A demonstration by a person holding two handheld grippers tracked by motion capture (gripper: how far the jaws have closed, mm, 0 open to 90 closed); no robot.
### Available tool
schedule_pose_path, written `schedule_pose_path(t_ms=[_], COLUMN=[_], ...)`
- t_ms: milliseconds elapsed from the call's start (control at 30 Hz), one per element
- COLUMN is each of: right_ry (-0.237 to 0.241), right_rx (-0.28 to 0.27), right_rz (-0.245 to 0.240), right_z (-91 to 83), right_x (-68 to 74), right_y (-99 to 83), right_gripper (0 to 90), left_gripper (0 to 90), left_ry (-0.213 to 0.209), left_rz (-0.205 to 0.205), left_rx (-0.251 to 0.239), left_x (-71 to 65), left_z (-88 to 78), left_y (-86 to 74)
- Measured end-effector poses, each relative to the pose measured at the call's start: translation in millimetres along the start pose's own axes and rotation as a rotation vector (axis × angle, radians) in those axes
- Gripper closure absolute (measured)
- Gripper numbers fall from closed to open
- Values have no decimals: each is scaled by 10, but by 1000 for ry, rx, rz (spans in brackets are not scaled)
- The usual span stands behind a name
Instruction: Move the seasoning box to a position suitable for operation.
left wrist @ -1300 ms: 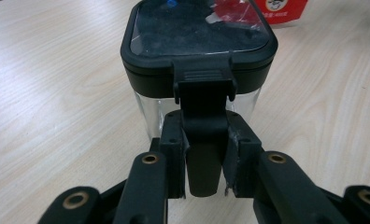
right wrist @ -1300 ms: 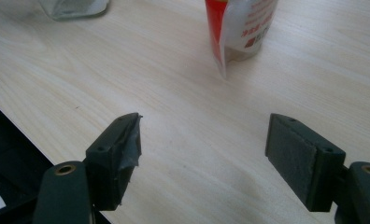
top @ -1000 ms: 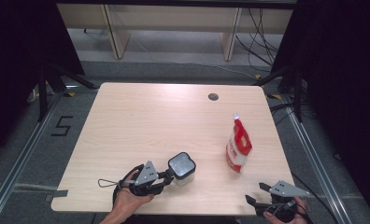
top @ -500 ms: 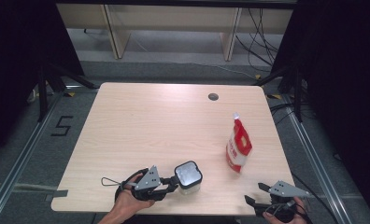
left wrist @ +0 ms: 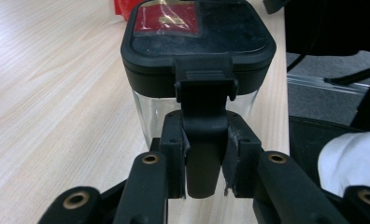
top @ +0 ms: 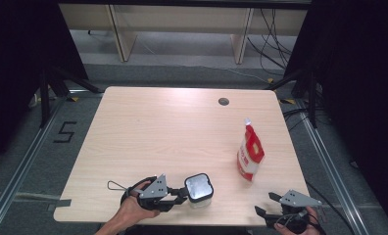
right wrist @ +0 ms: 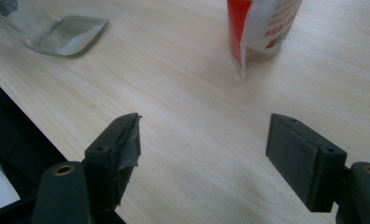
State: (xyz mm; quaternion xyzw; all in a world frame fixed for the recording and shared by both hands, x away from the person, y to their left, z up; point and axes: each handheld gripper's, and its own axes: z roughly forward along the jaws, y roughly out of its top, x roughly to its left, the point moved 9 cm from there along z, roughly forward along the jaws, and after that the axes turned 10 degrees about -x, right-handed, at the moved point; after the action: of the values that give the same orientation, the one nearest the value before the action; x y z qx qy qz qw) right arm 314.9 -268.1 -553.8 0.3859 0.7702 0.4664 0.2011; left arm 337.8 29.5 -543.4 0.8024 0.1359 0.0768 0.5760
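A clear square container with a black lid stands near the table's front edge, left of centre. My left gripper is shut on it. In the left gripper view the two pads clamp the black latch tab that hangs down the container below its lid. A red and white pouch stands upright on the right side of the table. My right gripper rests at the front right corner, open, with bare wood between its jaws. The pouch and the container's glass base lie beyond them.
The light wooden table has a small dark round hole near its far edge. A thin cable loop trails left of my left hand. Grey floor and dark stands surround the table.
The container in my left gripper has shifted slightly right and toward the table's near edge. The right gripper and the pouch have kept still.
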Motion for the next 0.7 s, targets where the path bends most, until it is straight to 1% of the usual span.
schedule_pose_path(t_ms=[33, 67, 100, 133, 167, 200, 233, 300, 333, 367, 400, 433, 467, 500, 533, 567, 600, 633, 667, 700], right_ry=[4, 4, 3, 13, 13, 20, 16, 11, 29, 29, 18, 22, 29, 29, 37, 32, 34, 38, 40, 45], right_rx=[1, 1, 2, -4, -2, 3, 9, 19, 17, 17, 25, 12, 21, 21, 16, 17, 6, 17, 2, 0], right_rz=[5, 5, 4, 8, 5, 12, 6, 33, 23, 23, 25, 1, 25, 25, -5, -18, -22, -4, -53, -46], right_z=[1, 1, 0, 10, 12, 11, 7, 18, 17, 17, 6, 21, 21, 21, 32, 24, 30, 24, 37, 36], right_x=[9, 9, 8, 17, 18, 31, 28, 62, 66, 66, 71, 57, 94, 94, 74, 73, 84, 119, 98, 121], right_y=[-1, -1, -1, 2, 0, -4, -6, -18, -13, -13, -15, -6, -15, -15, -9, -5, 6, 2, 21, 26], right_gripper=[274, 274, 274, 274, 274, 274, 274, 274, 274, 274, 274, 274, 275, 275, 275, 276, 279, 287, 290, 290], left_gripper=[718, 718, 717, 716, 716, 716, 715, 703, 693, 692, 692, 692, 694, 694, 695, 700, 703, 705, 704, 699], left_ry=[-13, -25, -30, -18, -15, -18, 3, 12, 24, 24, 25, 26, 31, 36, 44, 51, 61, 60, 65, 67], left_rz=[5, 16, 4, 12, 10, 42, 32, 24, 7, 7, -2, -2, -1, -6, -5, -2, -5, -8, -35, -30], left_rx=[-2, 8, -1, 9, 9, 15, 22, 22, 26, 26, 25, 27, 27, 22, 25, 26, 33, 39, 32, 35], left_x=[5, 21, 20, 43, 53, 81, 94, 111, 150, 150, 158, 164, 175, 178, 191, 206, 228, 245, 236, 241], left_z=[1, -9, -4, -15, -18, -26, -39, -45, -53, -53, -56, -62, -67, -64, -71, -74, -83, -89, -83, -86], left_y=[0, -7, -1, -8, -9, -10, -17, -20, -30, -30, -31, -32, -33, -32, -35, -37, -42, -45, -43, -44])
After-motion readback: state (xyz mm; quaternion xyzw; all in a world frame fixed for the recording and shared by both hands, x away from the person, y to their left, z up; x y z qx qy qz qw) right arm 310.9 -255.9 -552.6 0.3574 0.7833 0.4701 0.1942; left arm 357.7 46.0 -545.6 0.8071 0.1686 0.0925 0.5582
